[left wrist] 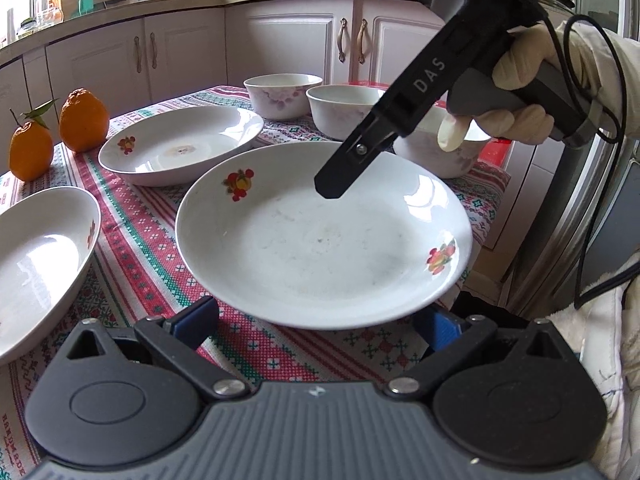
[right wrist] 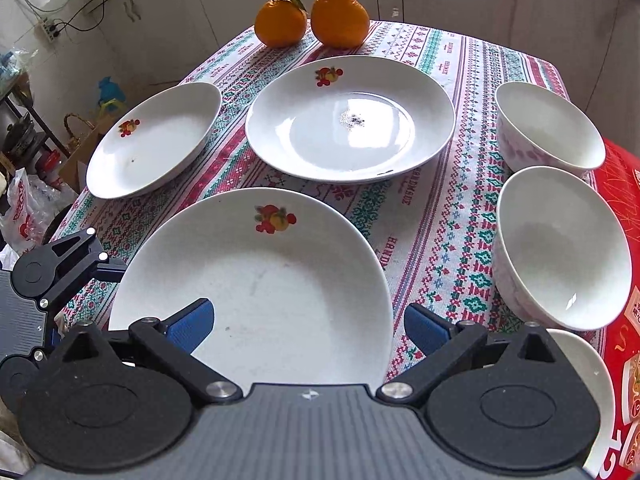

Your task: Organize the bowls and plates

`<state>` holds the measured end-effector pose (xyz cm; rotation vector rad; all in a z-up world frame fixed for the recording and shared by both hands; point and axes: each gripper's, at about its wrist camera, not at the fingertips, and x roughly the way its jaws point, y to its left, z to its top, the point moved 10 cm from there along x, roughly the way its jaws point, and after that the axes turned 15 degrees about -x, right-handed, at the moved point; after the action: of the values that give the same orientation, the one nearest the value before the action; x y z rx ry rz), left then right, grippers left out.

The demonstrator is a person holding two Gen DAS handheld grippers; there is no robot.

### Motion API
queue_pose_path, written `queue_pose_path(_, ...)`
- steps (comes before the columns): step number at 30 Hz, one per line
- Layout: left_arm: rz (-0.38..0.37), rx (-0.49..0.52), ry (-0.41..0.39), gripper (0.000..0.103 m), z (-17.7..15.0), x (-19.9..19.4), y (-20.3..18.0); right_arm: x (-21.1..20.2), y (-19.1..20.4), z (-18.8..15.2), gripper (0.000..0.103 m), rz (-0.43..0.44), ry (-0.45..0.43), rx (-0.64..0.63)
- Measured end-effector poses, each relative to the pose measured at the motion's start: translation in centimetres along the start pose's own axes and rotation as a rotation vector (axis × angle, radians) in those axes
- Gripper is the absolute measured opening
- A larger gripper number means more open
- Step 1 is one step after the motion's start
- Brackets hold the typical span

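Nearest plate (right wrist: 256,284), white with a fruit print on its rim, sits on the patterned tablecloth (right wrist: 432,232) at the near edge of the table; same plate in the left wrist view (left wrist: 324,236). Right gripper (right wrist: 308,330) hangs over this plate, jaws wide apart: left blue pad above the plate's inside, right blue pad past its right rim, neither seen touching it. In the left wrist view the right gripper's black finger (left wrist: 340,168) points down over the plate's far side, held by a gloved hand (left wrist: 520,92). Left gripper (left wrist: 320,322) is level with the plate's near rim, jaws wide apart with the rim between the pads; contact cannot be told. Second plate (right wrist: 350,120) lies beyond the first, apart from it, specks at its centre. Third plate (right wrist: 154,140) lies to the left, tilted over the table edge as seen from the right wrist. Two bowls (right wrist: 560,248) (right wrist: 548,128) stand at the right, close together; part of a third bowl (right wrist: 588,380) shows at the lower right. Two oranges (right wrist: 340,16) (right wrist: 280,24) sit side by side at the far end, one with a leafy stem.
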<state>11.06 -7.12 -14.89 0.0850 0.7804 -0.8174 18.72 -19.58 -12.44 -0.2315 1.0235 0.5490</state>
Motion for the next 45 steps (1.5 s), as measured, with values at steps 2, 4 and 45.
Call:
queue_pose_path(2, -0.003, -0.002, -0.001, 0.102, 0.0, 0.0, 0.0, 0.3, 0.0, 0.1, 0.101, 0.014, 0.003, 0.0)
queue_pose_path(4, -0.006, -0.003, -0.003, 0.102, 0.1, 0.1, 0.0, 0.4, 0.0, 0.1, 0.099, 0.018, 0.012, -0.005)
queue_pose_path(45, -0.012, -0.013, 0.004, 0.102, 0.3, -0.2, -0.3, 2.4, -0.2, 2.2, 0.091, 0.254, 0.167, 0.01)
